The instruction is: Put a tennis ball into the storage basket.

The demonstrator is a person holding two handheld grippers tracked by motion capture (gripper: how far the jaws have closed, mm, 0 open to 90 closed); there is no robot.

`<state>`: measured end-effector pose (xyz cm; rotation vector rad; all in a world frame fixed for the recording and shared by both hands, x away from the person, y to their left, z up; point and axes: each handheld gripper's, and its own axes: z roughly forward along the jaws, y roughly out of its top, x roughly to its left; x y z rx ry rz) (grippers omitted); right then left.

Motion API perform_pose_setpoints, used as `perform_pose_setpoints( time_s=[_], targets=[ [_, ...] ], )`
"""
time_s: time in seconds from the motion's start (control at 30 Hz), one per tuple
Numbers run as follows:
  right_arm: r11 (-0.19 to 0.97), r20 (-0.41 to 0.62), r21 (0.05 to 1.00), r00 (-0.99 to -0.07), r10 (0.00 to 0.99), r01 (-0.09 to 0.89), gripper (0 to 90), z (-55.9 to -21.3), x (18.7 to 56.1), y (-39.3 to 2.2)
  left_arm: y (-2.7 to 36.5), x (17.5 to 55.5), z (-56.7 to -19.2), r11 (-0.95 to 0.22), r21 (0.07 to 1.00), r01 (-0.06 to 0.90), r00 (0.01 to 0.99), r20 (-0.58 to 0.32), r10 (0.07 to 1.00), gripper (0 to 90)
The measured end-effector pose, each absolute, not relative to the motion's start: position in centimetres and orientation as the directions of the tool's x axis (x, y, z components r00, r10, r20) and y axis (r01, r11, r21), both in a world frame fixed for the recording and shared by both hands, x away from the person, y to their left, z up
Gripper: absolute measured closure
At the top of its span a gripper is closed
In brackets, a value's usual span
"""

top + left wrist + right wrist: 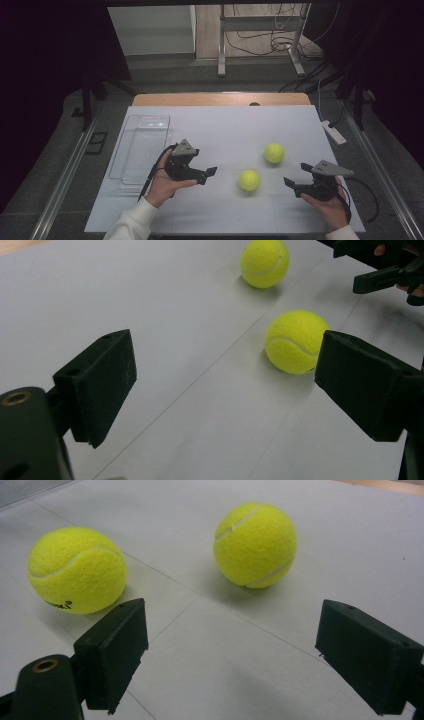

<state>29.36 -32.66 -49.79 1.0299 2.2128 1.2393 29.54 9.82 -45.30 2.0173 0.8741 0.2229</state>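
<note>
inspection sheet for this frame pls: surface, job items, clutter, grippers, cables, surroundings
Surface: white table top, bare apart from the items below; a wooden edge shows at its far side.
Job's things: near tennis ball and far tennis ball, apart from each other, both resting on the table between the two grippers.
Clutter: clear plastic tray at the left edge, nothing in it.
Grippers: left gripper open, aimed toward the near ball, holding nothing; right gripper open, holding nothing.
Cables: one trails from each gripper; loose cables lie on the floor beyond.
Surroundings: metal stand legs, a power strip, dark curtains.
</note>
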Motion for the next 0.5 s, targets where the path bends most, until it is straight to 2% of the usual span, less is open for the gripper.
perform_pose_setpoints(
  time_s=[0.5],
  targets=[
    [0.33,0.013,0.852,-0.646,0.763,0.407,13.8,-49.8,29.4,-32.7,7.8,30.3,-45.0,-0.352,0.8,0.485,0.76,-0.186,0.623,10.4]
  ],
)
